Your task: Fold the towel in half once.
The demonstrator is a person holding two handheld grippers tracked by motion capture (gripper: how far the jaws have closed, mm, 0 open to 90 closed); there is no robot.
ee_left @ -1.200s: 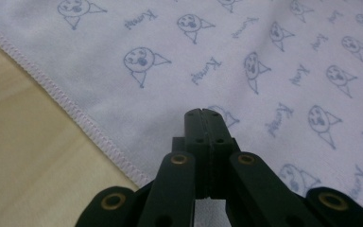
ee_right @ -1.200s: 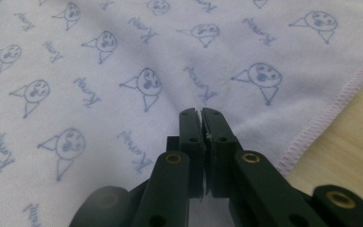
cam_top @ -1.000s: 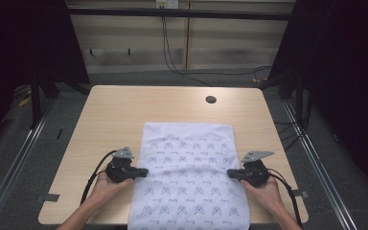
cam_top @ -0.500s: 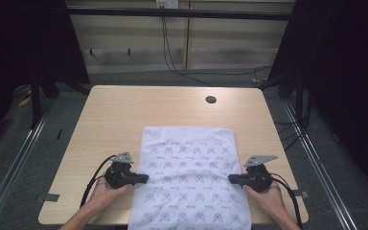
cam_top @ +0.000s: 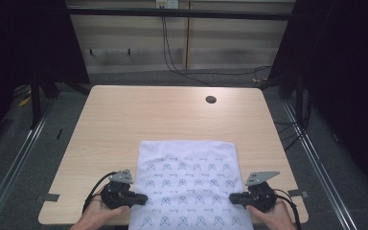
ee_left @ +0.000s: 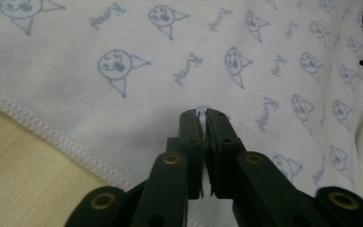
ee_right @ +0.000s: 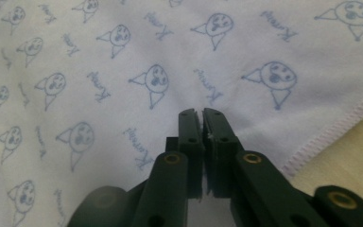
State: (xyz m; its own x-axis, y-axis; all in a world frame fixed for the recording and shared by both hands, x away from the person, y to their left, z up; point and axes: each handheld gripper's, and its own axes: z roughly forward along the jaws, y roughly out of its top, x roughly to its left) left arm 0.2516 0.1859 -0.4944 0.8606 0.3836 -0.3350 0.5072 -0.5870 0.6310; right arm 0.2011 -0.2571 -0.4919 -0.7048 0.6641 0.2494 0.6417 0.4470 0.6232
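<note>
A white cloth (cam_top: 187, 187) printed with small blue faces lies flat on the wooden table (cam_top: 148, 115), and its near end hangs over the front edge. My left gripper (cam_top: 143, 198) is at the cloth's left hem. Its jaws have just been opening, and a sliver of cloth (ee_left: 123, 56) still sits pinched between the tips (ee_left: 201, 113). My right gripper (cam_top: 232, 197) is at the right hem. Its jaws have also just been opening and stand a narrow slit apart (ee_right: 202, 112) over the cloth (ee_right: 123, 71), with no fold caught in them.
A small round dark hole (cam_top: 211, 99) sits near the table's far right. Dark frame posts and metal rails flank the table on both sides. Cables trail along the floor behind it. Bare wood shows beyond the cloth's far edge.
Both grippers have drawn back toward the near edge of the table. The cloth has slid with them, leaving more bare wood beyond it.
</note>
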